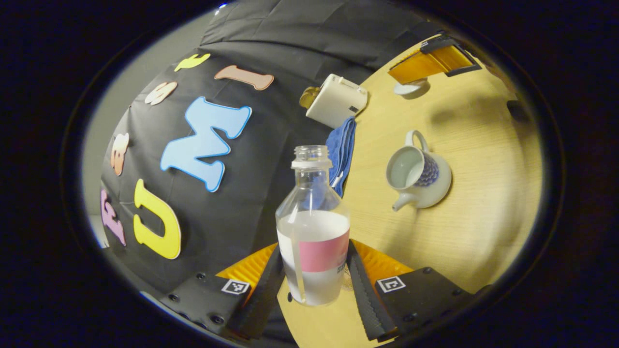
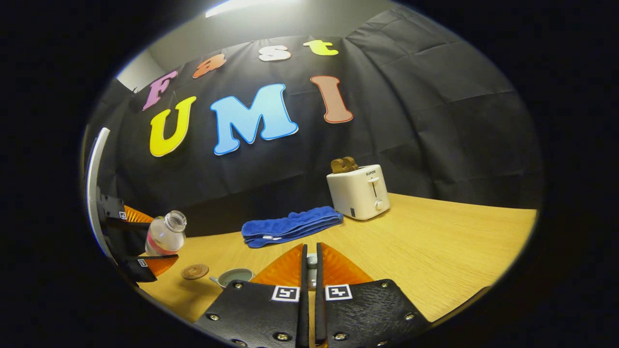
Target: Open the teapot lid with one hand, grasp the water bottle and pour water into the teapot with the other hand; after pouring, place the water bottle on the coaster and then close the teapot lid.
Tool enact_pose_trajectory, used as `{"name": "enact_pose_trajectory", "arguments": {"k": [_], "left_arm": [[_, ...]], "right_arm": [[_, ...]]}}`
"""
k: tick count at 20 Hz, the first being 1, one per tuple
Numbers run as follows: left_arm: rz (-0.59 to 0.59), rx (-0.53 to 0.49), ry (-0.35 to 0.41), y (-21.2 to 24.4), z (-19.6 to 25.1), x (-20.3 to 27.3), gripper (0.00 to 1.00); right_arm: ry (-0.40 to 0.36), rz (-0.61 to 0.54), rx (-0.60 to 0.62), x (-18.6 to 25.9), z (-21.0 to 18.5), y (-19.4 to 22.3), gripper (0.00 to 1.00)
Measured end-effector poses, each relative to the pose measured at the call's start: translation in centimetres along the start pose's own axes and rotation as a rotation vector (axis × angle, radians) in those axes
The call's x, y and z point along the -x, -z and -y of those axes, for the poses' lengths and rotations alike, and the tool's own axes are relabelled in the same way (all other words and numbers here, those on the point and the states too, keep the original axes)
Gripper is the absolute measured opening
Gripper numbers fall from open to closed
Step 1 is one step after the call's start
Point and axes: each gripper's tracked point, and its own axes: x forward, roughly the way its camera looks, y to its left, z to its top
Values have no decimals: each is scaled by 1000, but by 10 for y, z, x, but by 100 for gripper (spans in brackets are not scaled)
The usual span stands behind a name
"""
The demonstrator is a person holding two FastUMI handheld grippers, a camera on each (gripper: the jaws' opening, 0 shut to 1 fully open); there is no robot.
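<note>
My left gripper [image 1: 314, 249] is shut on a clear water bottle [image 1: 313, 212], uncapped, with a pink label and about half full. The bottle [image 2: 164, 234] hangs above the table's left side, tipped slightly toward the teapot. The white teapot with a blue pattern [image 1: 418, 176] stands open on the wooden table; its rim [image 2: 234, 276] peeks out beside my right gripper. My right gripper [image 2: 311, 249] is shut on the teapot lid [image 2: 312, 261], a small pale piece between its fingers. The lid [image 1: 408, 88] hangs under that gripper [image 1: 430, 60], beyond the pot. A round brown coaster [image 2: 195, 271] lies left of the teapot.
A white toaster [image 2: 360, 191] with bread in it stands at the back of the table [image 2: 435, 251]. A folded blue towel [image 2: 290, 224] lies to its left, along the black cloth wall. The toaster [image 1: 336, 99] and towel [image 1: 341, 154] sit beyond the bottle.
</note>
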Motion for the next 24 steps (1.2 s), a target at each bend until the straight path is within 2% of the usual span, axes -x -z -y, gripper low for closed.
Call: {"name": "enact_pose_trajectory", "arguments": {"k": [5,10,16,24], "left_arm": [[17,-59,15,-7,-1,1,87],[21,-162,49,-10,5,-6,87],[10,-301,93,-8,15,-13,87],[-36,-418,132,-2,24,-22,87]], "right_arm": [[76,24,-14,1,22,-6,5],[134,36,-35,2,39,-9,5],[144,46,-50,4,42,-11,5],[117,27,-63,3,36,-6,5]]}}
